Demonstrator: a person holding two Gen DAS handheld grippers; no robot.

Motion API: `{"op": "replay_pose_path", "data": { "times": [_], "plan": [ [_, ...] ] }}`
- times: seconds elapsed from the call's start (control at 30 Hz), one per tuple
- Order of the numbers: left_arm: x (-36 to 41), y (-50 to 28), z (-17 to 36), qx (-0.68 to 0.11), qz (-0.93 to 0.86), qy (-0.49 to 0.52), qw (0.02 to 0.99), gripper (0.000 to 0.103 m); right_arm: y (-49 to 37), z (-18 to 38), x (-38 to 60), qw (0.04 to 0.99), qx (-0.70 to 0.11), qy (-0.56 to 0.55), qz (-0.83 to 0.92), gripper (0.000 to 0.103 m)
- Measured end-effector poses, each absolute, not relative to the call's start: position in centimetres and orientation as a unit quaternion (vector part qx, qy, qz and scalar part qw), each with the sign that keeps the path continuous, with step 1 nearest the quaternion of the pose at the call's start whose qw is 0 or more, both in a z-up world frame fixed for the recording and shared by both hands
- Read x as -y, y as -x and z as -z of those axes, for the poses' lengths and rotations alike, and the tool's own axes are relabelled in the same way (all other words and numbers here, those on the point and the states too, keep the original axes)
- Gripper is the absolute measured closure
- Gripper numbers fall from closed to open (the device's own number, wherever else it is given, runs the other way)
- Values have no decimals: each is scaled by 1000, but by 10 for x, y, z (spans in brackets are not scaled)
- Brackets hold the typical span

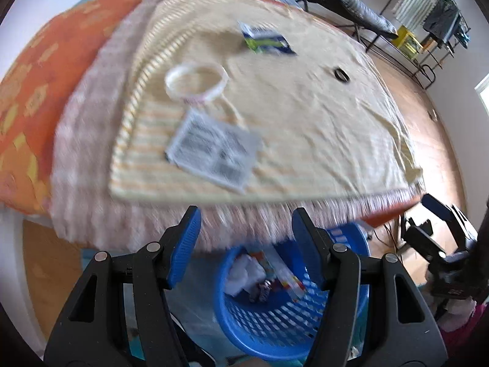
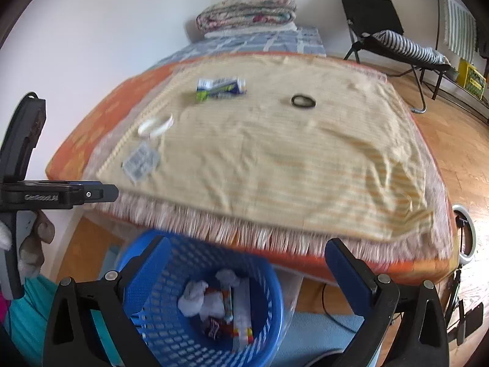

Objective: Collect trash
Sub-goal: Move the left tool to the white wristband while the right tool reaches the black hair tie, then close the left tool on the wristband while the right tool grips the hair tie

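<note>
Above the blue basket (image 2: 201,290), already holding trash | both my tongs empty: left gripper (image 1: 246,244) half spread, right gripper (image 2: 244,270) spread wide | next I should reach over the bed fringe to the printed paper (image 1: 214,150), pinching its near edge | only the right view shows the folded blanket (image 2: 247,10).

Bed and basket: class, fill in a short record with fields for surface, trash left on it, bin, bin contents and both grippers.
surface: yellow cloth on a bed
trash left: printed paper, white ring, blue-green wrapper, black ring
bin: blue basket below bed edge
bin contents: crumpled tissue, wrappers
left gripper: open, empty
right gripper: open, empty
</note>
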State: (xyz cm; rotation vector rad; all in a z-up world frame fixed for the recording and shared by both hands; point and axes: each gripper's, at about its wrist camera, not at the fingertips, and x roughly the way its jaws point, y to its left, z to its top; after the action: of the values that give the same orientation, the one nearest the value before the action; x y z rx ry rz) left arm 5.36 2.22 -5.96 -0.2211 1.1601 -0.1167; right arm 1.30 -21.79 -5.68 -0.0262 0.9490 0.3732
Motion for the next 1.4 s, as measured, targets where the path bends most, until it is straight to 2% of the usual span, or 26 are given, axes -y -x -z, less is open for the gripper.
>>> {"op": "replay_pose_path", "data": {
  "times": [0.27, 0.5, 0.63, 0.77, 0.83, 0.9, 1.03, 1.07, 1.1, 1.33, 1.4],
  "plan": [
    [-42, -94, 53, -532, 52, 117, 837, 40, -65, 40, 220, 874, -455, 30, -168, 1],
    [-32, -122, 52, -526, 61, 76, 845, 40, -131, 35, 236, 862, -482, -12, -160, 1],
    [-28, -139, 58, -531, 58, 54, 844, 48, -167, 40, 244, 856, -493, -32, -151, 3],
    [-29, -156, 71, -543, 48, 49, 837, 48, -197, 49, 253, 852, -503, -60, -134, 20],
    [-29, -163, 76, -548, 43, 43, 834, 49, -212, 55, 256, 849, -508, -73, -128, 25],
    [-28, -169, 79, -551, 42, 40, 833, 57, -224, 61, 257, 844, -514, -82, -128, 30],
    [-29, -176, 86, -558, 41, 45, 827, 57, -249, 79, 260, 826, -536, -115, -129, 45],
    [-28, -178, 89, -561, 41, 45, 826, 61, -253, 82, 261, 823, -540, -121, -126, 50],
    [-28, -180, 90, -562, 40, 44, 825, 65, -257, 86, 262, 821, -543, -128, -123, 51],
    [-24, -186, 97, -565, 41, 35, 824, 66, -277, 99, 255, 818, -550, -127, -110, 64],
    [-23, -188, 98, -564, 37, 29, 825, 72, -280, 101, 251, 819, -551, -120, -106, 66]
  ]
}}
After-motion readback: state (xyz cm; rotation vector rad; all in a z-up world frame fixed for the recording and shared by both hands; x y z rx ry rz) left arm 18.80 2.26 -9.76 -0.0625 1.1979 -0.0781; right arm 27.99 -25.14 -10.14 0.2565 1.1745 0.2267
